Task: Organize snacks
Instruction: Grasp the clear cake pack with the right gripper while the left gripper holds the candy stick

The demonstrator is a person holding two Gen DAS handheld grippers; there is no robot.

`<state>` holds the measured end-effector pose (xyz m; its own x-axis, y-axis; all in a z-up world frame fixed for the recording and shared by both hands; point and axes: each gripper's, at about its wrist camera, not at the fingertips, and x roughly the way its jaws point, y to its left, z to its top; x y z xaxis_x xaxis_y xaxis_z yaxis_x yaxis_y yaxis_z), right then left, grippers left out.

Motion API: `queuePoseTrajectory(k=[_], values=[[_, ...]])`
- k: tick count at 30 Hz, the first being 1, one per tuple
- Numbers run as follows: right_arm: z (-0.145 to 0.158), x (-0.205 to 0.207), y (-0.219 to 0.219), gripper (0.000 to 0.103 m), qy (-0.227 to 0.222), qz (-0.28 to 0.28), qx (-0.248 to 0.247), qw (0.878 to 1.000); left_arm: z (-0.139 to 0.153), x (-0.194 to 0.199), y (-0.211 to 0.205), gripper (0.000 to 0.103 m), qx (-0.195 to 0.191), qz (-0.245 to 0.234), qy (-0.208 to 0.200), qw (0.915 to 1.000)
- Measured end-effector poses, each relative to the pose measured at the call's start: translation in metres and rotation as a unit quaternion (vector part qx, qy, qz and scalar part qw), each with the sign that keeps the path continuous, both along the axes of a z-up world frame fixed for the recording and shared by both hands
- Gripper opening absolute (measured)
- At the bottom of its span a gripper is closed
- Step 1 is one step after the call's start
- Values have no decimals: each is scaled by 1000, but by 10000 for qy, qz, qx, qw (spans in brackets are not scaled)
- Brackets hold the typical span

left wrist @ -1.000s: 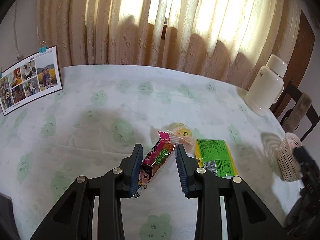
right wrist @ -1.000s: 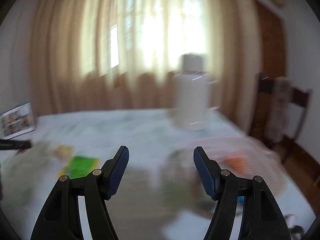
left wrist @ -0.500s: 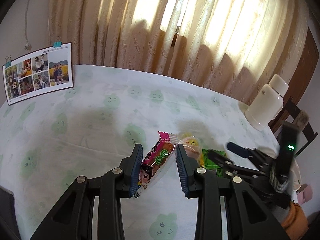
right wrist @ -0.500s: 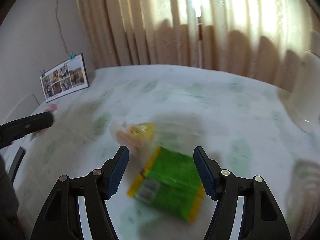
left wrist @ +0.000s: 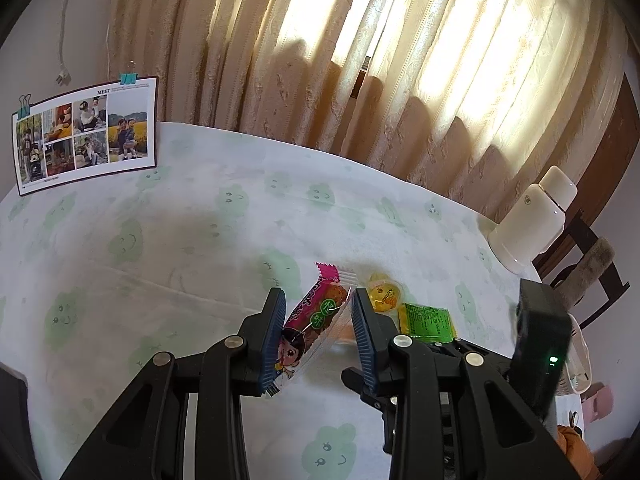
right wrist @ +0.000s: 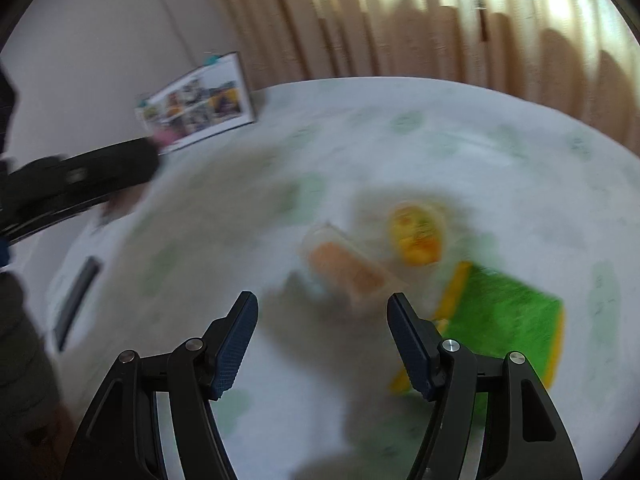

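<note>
Pink snack wrapper [left wrist: 316, 326] sits pinched in the left gripper [left wrist: 318, 332] above the table [left wrist: 192, 240]. Right gripper [right wrist: 322, 344] hangs spread over an orange packet [right wrist: 346, 270]; closing on it looks next.

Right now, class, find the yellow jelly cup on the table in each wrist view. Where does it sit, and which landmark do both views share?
Left wrist view: the yellow jelly cup lies just right of centre, beyond the right finger's tip, left of the green packet.
Right wrist view: blurred, right of centre, above the green packet.
Shared landmark: the photo sheet against the wall.
</note>
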<state>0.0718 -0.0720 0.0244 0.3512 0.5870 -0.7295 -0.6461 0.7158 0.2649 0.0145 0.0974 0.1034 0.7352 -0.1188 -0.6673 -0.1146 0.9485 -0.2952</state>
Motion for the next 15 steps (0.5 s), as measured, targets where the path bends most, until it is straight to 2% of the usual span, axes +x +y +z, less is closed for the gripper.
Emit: queuePoseTrajectory(k=[3, 5, 10, 15], values=[[5, -2, 2, 68, -151, -19, -10, 9999, 0, 0, 0, 30, -5, -1, -1, 10000], [6, -1, 7, 68, -402, -99, -183, 9990, 1, -1, 2, 30, -24, 15, -4, 10000], [5, 9, 26, 68, -678, 4, -484, 9965, 1, 0, 2, 30, -17, 4, -3, 10000], [-5, 24, 40, 68, -384, 301, -539, 9974, 1, -2, 6, 31, -30, 53, 17, 10000]])
